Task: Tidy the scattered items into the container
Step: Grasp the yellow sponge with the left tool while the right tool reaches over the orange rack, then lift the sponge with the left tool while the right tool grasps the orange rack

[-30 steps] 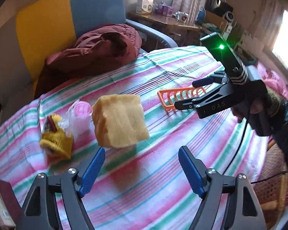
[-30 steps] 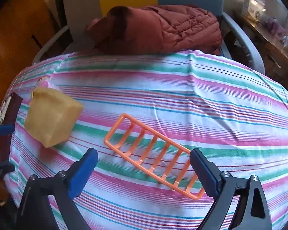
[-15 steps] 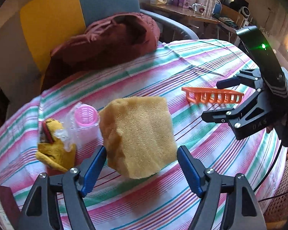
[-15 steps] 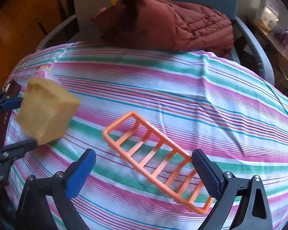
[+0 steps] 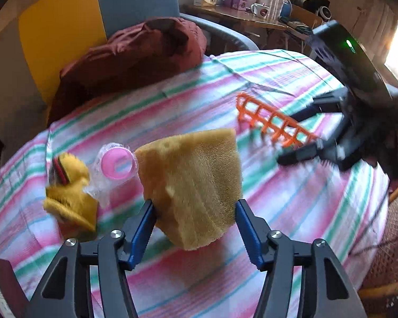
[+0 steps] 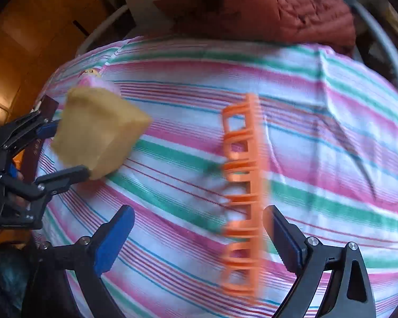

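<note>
- The step in hand looks like the pickup of the yellow sponge [image 5: 196,182]: the left gripper [image 5: 195,225] brackets its near end, blue pads set against either side. Whether the pads already press it or merely touch cannot be told; the sponge appears tilted, its far end up, so it is likely gripped.
- The right gripper [image 6: 199,234] stands wide open with nothing between its fingers. The orange basket [image 6: 242,201], the likely container, stands tipped on its long edge just against the right-hand pad, apparently pushed up by it.
- The basket sits on the striped tablecloth [image 6: 331,137], well apart from the sponge. A pink-lidded jar [image 5: 116,161] in clear wrap and a yellow plush toy [image 5: 71,196] lie beside the sponge, not yet collected.
- Next, the left gripper needs a firm squeeze, then a carry across to the basket; the basket should be set flat, opening upward, to receive things.
- Compared with half a second ago, the left pads have closed in from either side of the sponge to its flanks, and the basket has turned from lying flat at an angle to standing on edge. A second ago the sponge lay clear ahead of the open fingers.
</note>
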`<state>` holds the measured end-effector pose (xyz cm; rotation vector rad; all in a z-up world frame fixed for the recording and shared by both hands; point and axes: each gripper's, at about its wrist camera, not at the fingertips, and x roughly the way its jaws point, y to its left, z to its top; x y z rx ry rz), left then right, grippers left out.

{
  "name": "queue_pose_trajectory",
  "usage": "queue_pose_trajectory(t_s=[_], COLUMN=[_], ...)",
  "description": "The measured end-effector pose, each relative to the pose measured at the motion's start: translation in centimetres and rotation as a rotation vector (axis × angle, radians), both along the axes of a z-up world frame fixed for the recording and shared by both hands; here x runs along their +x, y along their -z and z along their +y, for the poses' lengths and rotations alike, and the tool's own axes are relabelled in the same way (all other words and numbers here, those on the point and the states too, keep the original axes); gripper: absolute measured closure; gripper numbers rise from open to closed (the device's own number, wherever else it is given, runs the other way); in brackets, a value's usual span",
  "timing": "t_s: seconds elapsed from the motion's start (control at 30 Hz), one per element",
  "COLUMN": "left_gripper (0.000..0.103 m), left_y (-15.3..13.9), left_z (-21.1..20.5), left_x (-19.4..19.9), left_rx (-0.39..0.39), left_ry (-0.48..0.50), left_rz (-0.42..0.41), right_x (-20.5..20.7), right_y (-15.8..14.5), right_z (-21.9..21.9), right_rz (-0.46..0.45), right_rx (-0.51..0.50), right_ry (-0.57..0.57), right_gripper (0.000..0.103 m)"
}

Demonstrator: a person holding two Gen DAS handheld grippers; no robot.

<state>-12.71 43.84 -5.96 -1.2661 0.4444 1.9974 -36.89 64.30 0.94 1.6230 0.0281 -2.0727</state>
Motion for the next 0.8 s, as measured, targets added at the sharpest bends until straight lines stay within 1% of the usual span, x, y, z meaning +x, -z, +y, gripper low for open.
queue_pose_trajectory(t_s=[0.07,0.1,0.17,0.23,0.33,0.37,0.43,0.6,0.63,0.67,0.7,0.77,0.8], left_gripper=[0.042,0.042,0.042,0.042,0.038,0.035,0.034,0.032,0.032,0.031,0.029,0.028,0.028], left_y=[0.0,0.0,0.1,0.2,0.0,-0.1,0.0,-0.1,-0.1,-0.1,-0.1,-0.1,-0.1], left_z=[-0.3,-0.2,-0.2,-0.3,-0.4,-0.2,0.5,1.6,1.8,2.0,2.2,2.5,2.6], left_x=[0.6,0.9,1.5,1.9,2.2,2.4,2.6,2.2,2.1,2.0,2.0,1.8,1.7], left_rx=[0.030,0.038,0.043,0.047,0.061,0.051,0.024,0.014,0.012,0.005,-0.003,-0.008,-0.007], left_ry=[0.019,0.027,0.035,0.021,0.000,0.005,0.019,0.034,0.038,0.044,0.047,0.051,0.051], left_rz=[-0.039,-0.046,-0.046,-0.036,-0.014,0.007,0.040,0.078,0.084,0.090,0.098,0.105,0.106], right_x=[-0.3,-0.6,-0.9,-1.0,-1.0,-0.8,-0.4,0.3,0.3,0.3,0.3,0.3,0.3], right_y=[-0.3,-0.4,-0.2,0.1,0.3,0.3,-0.1,0.2,0.4,0.6,0.8,0.8,0.7], right_z=[0.7,1.2,1.8,1.9,1.3,0.9,-0.6,-3.0,-3.0,-3.2,-3.4,-3.9,-3.9], right_rz=[0.005,0.012,0.009,-0.005,-0.011,-0.008,0.014,0.095,0.093,0.085,0.080,0.099,0.106], right_rx=[-0.024,-0.022,-0.014,-0.023,-0.028,-0.024,-0.012,0.123,0.138,0.146,0.158,0.180,0.181], right_ry=[0.034,0.069,0.111,0.124,0.112,0.105,0.084,0.022,0.018,0.013,0.006,-0.003,-0.003], right_gripper=[0.005,0.005,0.005,0.005,0.005,0.005,0.005,0.007,0.014,0.026,0.029,0.041,0.045])
